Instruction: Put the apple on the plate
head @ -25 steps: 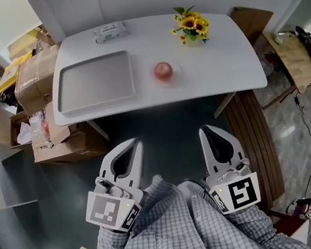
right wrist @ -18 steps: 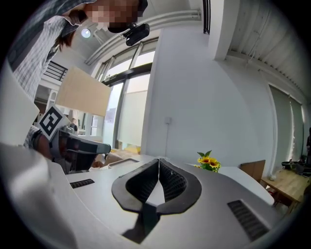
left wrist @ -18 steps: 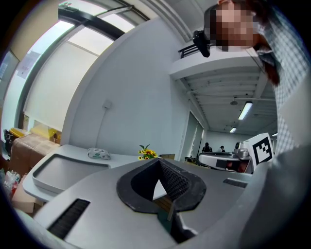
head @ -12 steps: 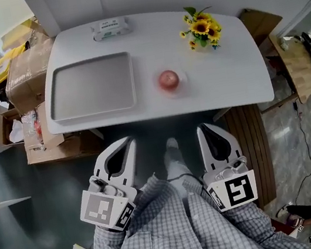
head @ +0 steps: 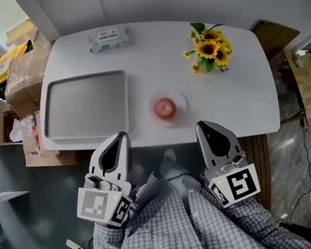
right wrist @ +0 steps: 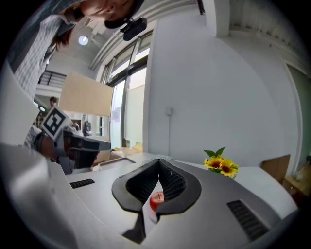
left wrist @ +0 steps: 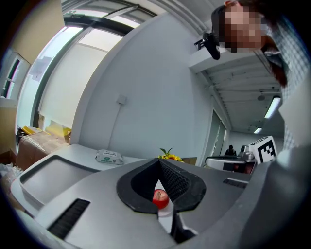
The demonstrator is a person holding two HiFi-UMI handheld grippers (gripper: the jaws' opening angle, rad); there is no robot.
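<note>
The table (head: 247, 104) has drawn nearer, yet the left gripper (head: 121, 138) and right gripper (head: 202, 126) are both pinched together and empty, the apple (head: 165, 108) untouched on a small dish (head: 180, 103) ahead between them, so grasping and placing apparently remain.

Apple (right wrist: 156, 199) beyond closed fingers (right wrist: 176, 183)

On the desk (head: 247, 104) the tray (head: 84, 106) lies left, the apple (head: 164, 108) right of it near the front — wipes pack (head: 107, 38) behind the tray, sunflowers (head: 211, 51) back right.
</note>
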